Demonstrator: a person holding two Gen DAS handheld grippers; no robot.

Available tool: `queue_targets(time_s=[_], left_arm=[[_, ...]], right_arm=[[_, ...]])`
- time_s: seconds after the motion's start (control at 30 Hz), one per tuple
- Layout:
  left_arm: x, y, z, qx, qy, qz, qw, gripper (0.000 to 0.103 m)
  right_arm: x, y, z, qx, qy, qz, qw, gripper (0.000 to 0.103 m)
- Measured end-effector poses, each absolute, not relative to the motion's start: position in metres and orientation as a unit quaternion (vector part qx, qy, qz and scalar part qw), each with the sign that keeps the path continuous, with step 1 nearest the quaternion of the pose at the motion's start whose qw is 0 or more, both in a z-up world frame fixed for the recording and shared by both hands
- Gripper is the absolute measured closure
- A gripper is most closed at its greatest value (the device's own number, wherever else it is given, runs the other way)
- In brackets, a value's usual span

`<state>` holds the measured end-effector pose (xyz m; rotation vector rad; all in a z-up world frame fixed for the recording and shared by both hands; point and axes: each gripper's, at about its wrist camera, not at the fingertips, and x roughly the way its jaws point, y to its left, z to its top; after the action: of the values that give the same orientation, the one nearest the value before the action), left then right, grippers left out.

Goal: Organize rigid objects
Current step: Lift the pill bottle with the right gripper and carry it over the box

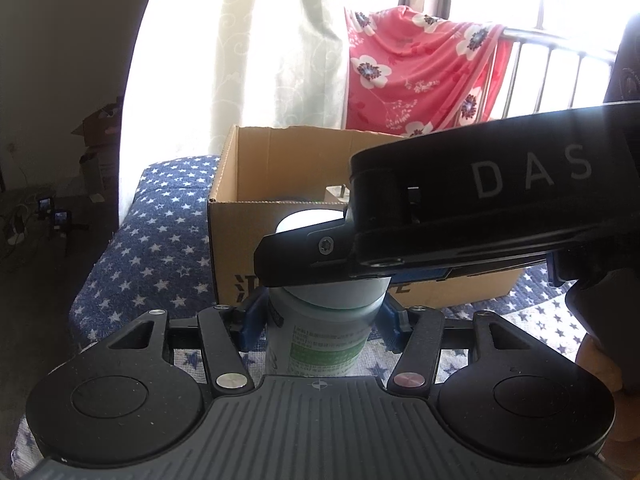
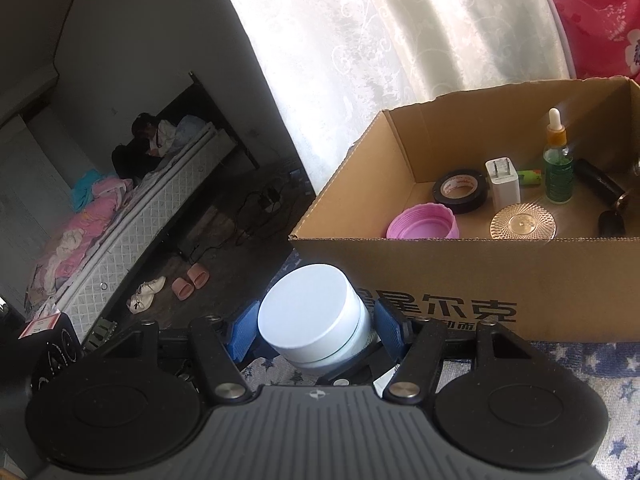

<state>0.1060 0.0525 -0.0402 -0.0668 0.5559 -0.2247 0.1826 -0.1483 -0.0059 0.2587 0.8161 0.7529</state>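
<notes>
Between my left jaws [image 1: 320, 320]: white-capped bottle [image 1: 320, 344], upright, pads clenched on its body. My right jaws [image 2: 316, 330] clamp its cap [image 2: 308, 300] from above. Under jaws: star-print blue cover [image 1: 152, 240]. Just beyond jaws: open cardboard box [image 2: 460, 280] holding tape roll [image 2: 460, 188], pink lid [image 2: 422, 222], dropper bottle [image 2: 558, 160]. Behind box: pale curtain [image 2: 400, 40], floral red cloth [image 1: 420, 76]. Floor left of jaws: slippers [image 2: 190, 280], mattress [image 2: 152, 200].

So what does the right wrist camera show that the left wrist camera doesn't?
Only the right wrist view looks into the cardboard box: black tape roll, white charger, pink lid, dropper bottle. Only the left wrist view shows the bottle's green label and a railing. Both show the white-capped bottle, the box and the star-patterned cloth.
</notes>
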Motion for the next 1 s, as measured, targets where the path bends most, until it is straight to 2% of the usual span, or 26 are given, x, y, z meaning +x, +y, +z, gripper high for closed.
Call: queue_targets(time_s=[0.33,0.87,1.0], left_arm=[[0.115,0.053,-0.063,-0.046,0.303,-0.131,0.943,0.043],[0.118,0.051,-0.069,-0.046,0.304,-0.129,0.943,0.046],[0.118,0.052,-0.07,-0.048,0.304,-0.129,0.943,0.046]], right_arm=[[0.187,-0.154,-0.021,0.13,0.413,0.344,0.833,0.038],[0.18,-0.139,-0.013,0.068,0.393,0.342,0.851,0.037],[0.179,-0.14,-0.013,0.069,0.39,0.349,0.849,0.041]])
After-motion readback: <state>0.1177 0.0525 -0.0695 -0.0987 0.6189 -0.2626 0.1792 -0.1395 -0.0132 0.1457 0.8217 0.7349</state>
